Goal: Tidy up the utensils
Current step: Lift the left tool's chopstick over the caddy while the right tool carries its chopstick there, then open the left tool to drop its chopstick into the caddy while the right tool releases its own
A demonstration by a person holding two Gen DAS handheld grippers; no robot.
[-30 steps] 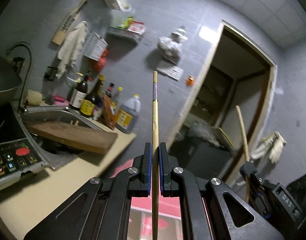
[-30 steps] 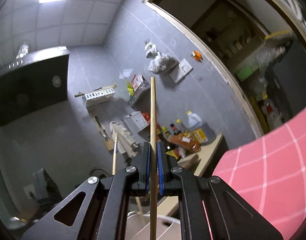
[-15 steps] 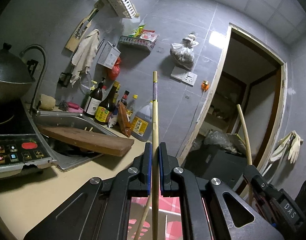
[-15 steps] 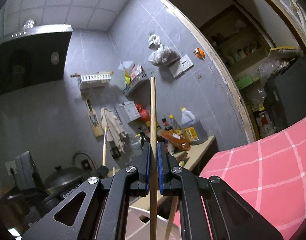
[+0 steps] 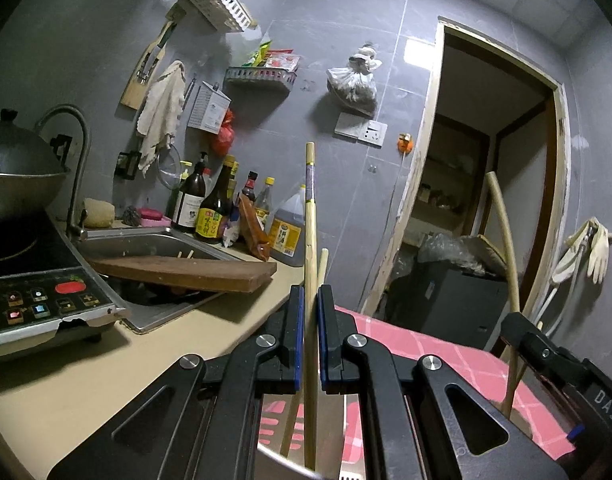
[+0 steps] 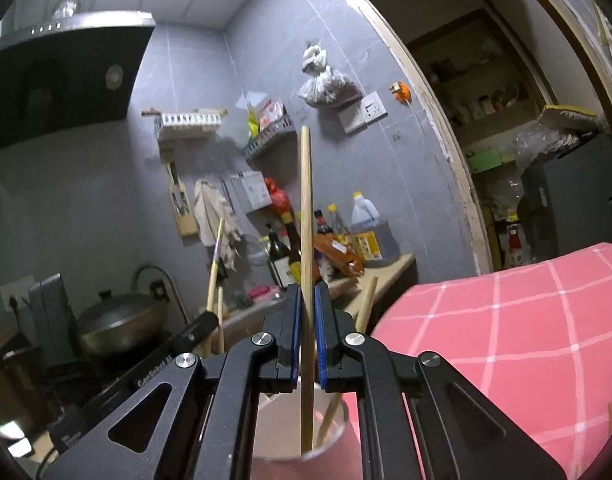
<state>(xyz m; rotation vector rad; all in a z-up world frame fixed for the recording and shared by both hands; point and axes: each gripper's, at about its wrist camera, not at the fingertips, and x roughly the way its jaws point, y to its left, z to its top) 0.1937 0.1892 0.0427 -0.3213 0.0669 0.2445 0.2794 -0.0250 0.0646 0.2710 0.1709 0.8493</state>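
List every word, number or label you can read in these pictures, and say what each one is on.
"DAS": white letters on the black body of the right gripper, cut off at the picture's edge.
"GenRobot A...", roughly: on the left gripper body, blurred and partly hidden.
Sauce bottles' labels: print too small to read.
Oil jug label: unreadable.
Cooktop buttons: icons only, no legible text.

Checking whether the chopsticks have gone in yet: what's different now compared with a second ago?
Both hands came down: the right gripper has lowered its chopstick until the tip sits inside the metal cup, and the left gripper has brought its chopstick down over the same cup. Nothing was let go; both grippers stay clamped, chopsticks upright.
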